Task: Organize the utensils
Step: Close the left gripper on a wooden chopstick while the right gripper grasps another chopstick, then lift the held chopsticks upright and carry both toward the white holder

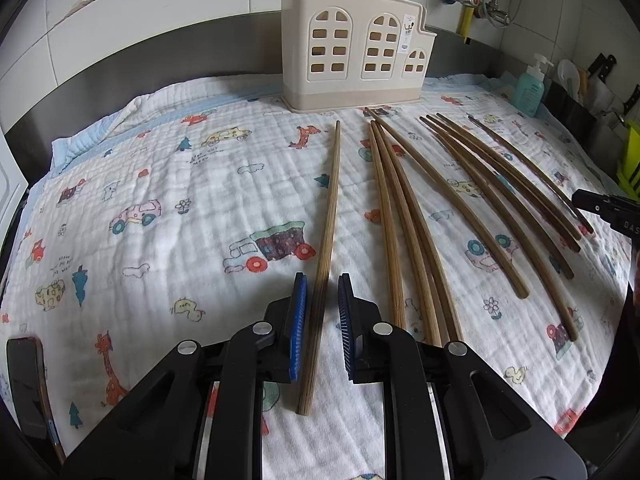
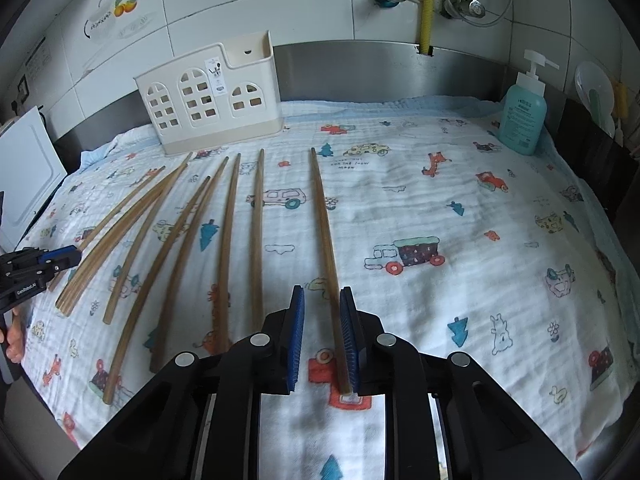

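Left gripper [image 1: 322,292]: black angular plastic frame, linkage arms showing round silver pivot screws, blue ribbed pads [image 1: 299,320] lining both fingers, metal rails glinting underneath. Right gripper [image 2: 322,300]: matching build, same black body, silver screws, blue ribbed pads [image 2: 295,340]. Seen from the side, white lettering is showing on the black housings. A hand [image 2: 14,338] is showing at the frame's edge.

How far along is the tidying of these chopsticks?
Barely started. Done: nothing; no chopstick shows in the holder. In hand: the left gripper straddles the leftmost chopstick, the right gripper the rightmost chopstick, jaws not yet pressing, both flat on the cloth. Still to do: those two and the other chopsticks between them.
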